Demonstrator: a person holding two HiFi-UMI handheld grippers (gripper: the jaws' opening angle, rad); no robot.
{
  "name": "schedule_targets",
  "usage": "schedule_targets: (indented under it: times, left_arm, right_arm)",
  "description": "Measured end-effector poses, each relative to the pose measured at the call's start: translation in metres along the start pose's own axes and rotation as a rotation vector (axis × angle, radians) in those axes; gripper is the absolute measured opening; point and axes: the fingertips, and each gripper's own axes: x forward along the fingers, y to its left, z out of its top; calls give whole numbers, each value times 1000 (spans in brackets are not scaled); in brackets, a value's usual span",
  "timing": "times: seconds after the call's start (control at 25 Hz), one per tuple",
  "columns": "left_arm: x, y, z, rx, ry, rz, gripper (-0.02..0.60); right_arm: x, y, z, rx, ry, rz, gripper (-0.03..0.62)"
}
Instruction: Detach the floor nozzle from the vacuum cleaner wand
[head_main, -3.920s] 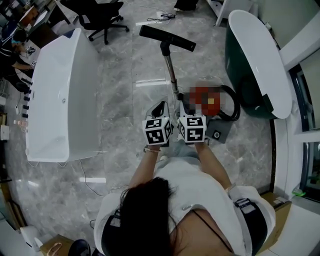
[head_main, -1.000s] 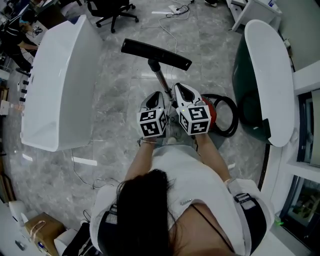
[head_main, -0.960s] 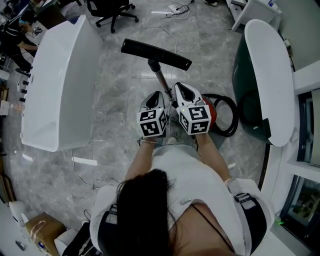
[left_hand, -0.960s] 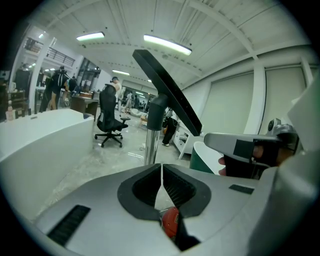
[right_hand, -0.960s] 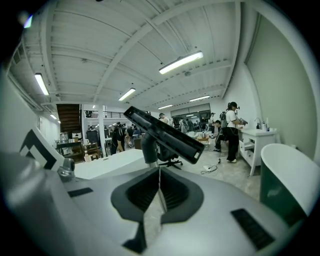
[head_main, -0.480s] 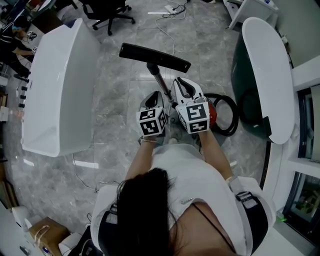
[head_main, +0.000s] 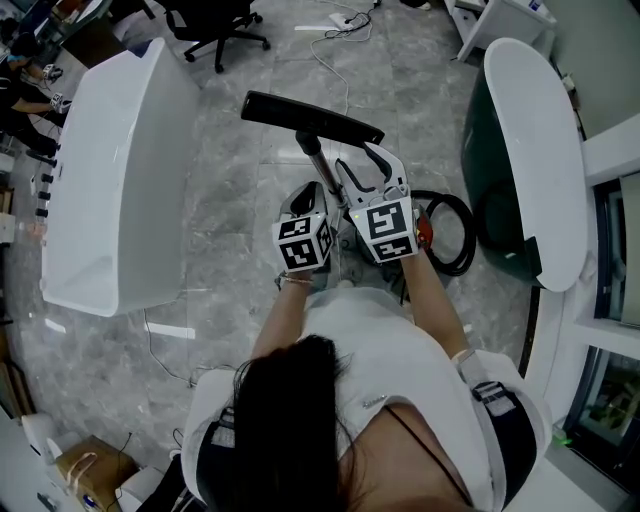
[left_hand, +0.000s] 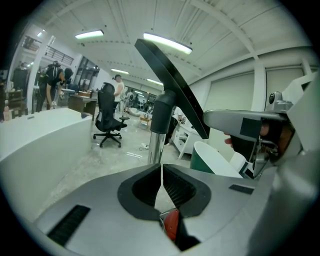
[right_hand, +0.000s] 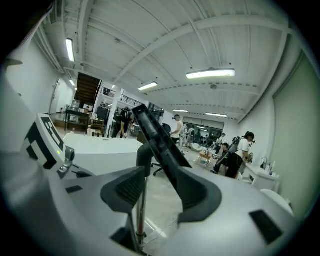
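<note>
Flat black bar-shaped floor nozzle (head_main: 312, 118), crosswise upper centre | shiny metal wand (head_main: 319, 170) between right gripper (right_hand: 160, 187) jaws, opening | left gripper (left_hand: 161, 172) clenched, empty

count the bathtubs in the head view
2: a white bathtub left of the person, and a green bathtub with a white rim at right. Others may lie outside the frame.

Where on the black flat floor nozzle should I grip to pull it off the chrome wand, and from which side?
Probably its round black neck, just beyond the chrome wand, approached from the right by the right gripper, whose jaws are opening, clamping nothing. The neck is cylindrical and in line with the wand; the wide bar looks too broad.
</note>
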Motion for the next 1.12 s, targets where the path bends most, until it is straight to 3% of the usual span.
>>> schedule_targets:
  times: [0.12, 0.68, 1.12]
  left_arm:
    - [1, 5, -1, -6, 4, 11, 15]
    - [14, 16, 6, -5, 10, 12, 15]
    - [22, 21, 11, 0, 12, 11, 15]
  right_arm:
    - [7, -2, 1, -78, 28, 4, 198]
    - [33, -14, 4, -241, 83, -15, 256]
    - [34, -15, 8, -262, 76, -25, 265]
